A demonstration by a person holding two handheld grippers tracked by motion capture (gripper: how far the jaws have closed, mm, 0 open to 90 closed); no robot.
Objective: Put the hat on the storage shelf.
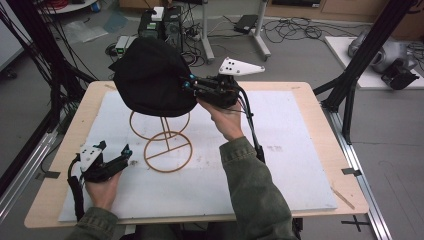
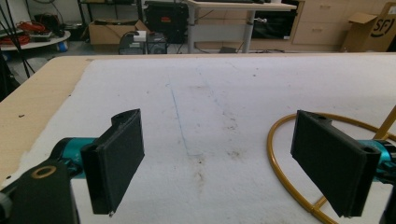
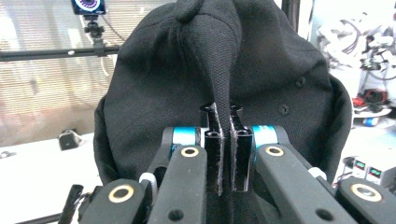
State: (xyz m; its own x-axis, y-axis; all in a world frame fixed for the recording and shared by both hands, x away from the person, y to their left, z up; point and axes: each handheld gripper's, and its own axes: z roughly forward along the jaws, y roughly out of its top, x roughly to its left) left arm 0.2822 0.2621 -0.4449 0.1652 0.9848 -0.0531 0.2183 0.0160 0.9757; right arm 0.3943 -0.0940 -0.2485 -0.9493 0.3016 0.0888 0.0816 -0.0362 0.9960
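The right gripper [image 1: 192, 86], fingers pinching a fold of the black cap [image 1: 150, 75], holds it atop the wire stand [image 1: 167, 145], likely seating it next, while the left gripper [image 1: 122, 155] rests open on the worktop [image 1: 280, 150].

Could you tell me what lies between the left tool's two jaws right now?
Nothing is held: in the left gripper view the left tool frames bare white mat, with the gold wire stand's ring curving beside one jaw.

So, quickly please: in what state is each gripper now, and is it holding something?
Left gripper: open, holding nothing, low over the white mat beside the gold wire stand.
Right gripper: closed on a fold of the black cap, above the stand.
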